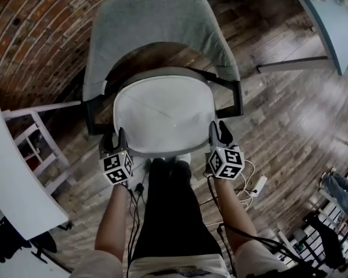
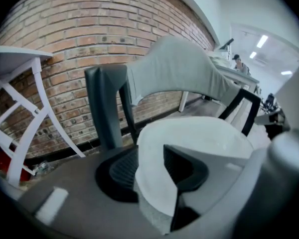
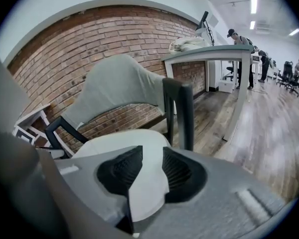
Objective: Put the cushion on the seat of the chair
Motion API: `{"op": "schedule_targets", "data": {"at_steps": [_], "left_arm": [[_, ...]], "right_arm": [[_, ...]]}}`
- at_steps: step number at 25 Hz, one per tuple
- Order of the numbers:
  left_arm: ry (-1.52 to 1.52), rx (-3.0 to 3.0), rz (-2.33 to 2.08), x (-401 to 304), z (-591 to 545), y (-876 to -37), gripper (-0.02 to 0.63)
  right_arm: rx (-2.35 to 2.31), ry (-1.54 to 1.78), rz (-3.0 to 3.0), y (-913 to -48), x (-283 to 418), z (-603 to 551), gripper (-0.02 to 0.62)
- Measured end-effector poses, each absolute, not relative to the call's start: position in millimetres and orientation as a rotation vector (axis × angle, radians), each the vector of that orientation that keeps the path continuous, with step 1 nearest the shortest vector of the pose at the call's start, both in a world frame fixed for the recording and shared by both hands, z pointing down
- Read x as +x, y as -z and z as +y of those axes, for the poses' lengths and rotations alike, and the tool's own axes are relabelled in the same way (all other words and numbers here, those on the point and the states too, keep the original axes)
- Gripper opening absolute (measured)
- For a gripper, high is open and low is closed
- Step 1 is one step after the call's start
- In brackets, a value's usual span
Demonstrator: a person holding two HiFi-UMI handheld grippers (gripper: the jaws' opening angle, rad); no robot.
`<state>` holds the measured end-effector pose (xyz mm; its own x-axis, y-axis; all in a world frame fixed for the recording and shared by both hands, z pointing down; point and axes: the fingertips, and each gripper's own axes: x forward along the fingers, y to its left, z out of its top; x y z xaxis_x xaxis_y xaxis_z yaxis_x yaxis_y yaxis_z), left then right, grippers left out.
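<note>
A white cushion lies flat on the seat of a chair with a grey fabric backrest and black arms. My left gripper hovers at the cushion's front left corner and my right gripper at its front right corner. In the left gripper view the cushion's edge shows in the wide gap of the left gripper, whose pads do not press on it. The right gripper also stands open, with the cushion showing through its gap.
A white table and a white wooden frame stand at the left, by the brick wall. Another table is at the far right. Cables and a power strip lie on the wooden floor near the person's legs.
</note>
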<state>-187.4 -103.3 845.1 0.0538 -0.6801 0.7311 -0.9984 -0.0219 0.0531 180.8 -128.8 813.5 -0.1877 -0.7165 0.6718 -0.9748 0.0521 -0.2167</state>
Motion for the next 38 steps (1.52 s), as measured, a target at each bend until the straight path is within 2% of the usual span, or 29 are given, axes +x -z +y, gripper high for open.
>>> {"op": "schedule_targets", "data": {"at_steps": [6, 19, 31, 38], "left_arm": [[-0.654, 1.864, -1.644, -163, -107, -756, 0.135], [-0.505, 2.132, -1.646, -125, -113, -492, 0.132], [-0.351, 2.293, -1.710, -94, -98, -347, 0.078], [-0.284, 2.338, -1.738, -84, -100, -308, 0.029]], "right_arm": [[1.653, -0.904, -2.078, -729, 150, -129, 0.123], [1.614, -0.721, -2.367, -474, 112, -136, 0.115], [1.626, -0.559, -2.527, -336, 114, -118, 0.047], [1.616, -0.497, -2.578, -301, 112, -115, 0.002]]}}
